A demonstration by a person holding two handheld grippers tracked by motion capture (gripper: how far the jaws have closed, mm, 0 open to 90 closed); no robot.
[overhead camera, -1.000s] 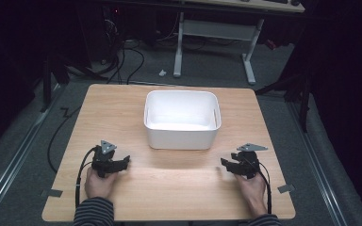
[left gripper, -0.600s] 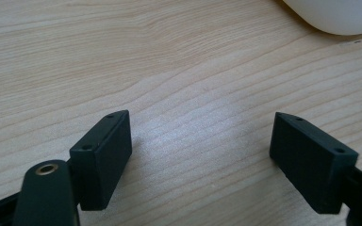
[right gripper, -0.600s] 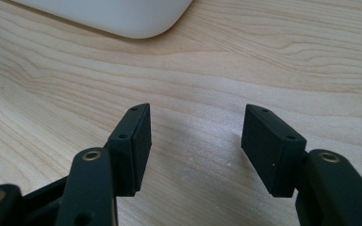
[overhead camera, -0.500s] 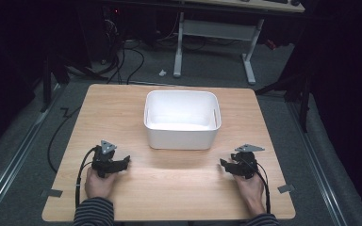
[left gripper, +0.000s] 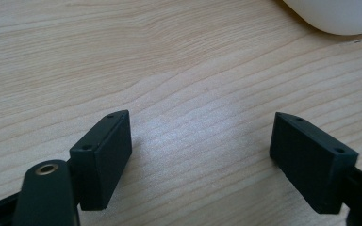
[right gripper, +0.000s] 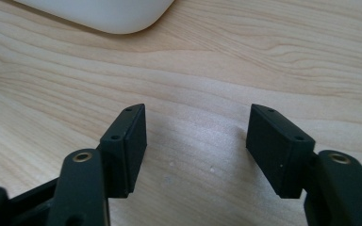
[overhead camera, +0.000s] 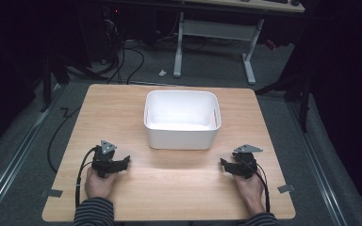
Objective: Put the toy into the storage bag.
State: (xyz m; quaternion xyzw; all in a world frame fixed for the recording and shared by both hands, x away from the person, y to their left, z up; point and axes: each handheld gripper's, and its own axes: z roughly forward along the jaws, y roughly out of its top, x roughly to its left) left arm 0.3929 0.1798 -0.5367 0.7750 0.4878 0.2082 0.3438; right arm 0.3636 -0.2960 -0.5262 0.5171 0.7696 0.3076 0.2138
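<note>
High view: my left gripper [overhead camera: 122, 163] and my right gripper [overhead camera: 224, 165] rest low on the pale wooden surface [overhead camera: 122, 113], one to each side of its near half, with the white rectangular plastic tub [overhead camera: 181, 134] standing upright at the middle, ahead of and between them and apart from both. Left gripper view: my jaws stand spread wide over bare wood grain, holding nothing, and a rounded corner of the tub [left gripper: 334, 16] lies at upper right. Right gripper view: my jaws are likewise spread and empty, and the tub's other near corner [right gripper: 103, 14] lies at upper left. The tub appears empty, though its near inner wall is hidden. Judged risks: the tub's wall looks smooth and thin, so a pinch on one rim alone could tilt the tub or let it slip; a jaw lowered outside the rim rather than astride it would push the light tub across the wood; unequal closing by the two sides could twist it. The cables [overhead camera: 80, 174] trailing from my grippers could snag the surface's near edge during a reach.
</note>
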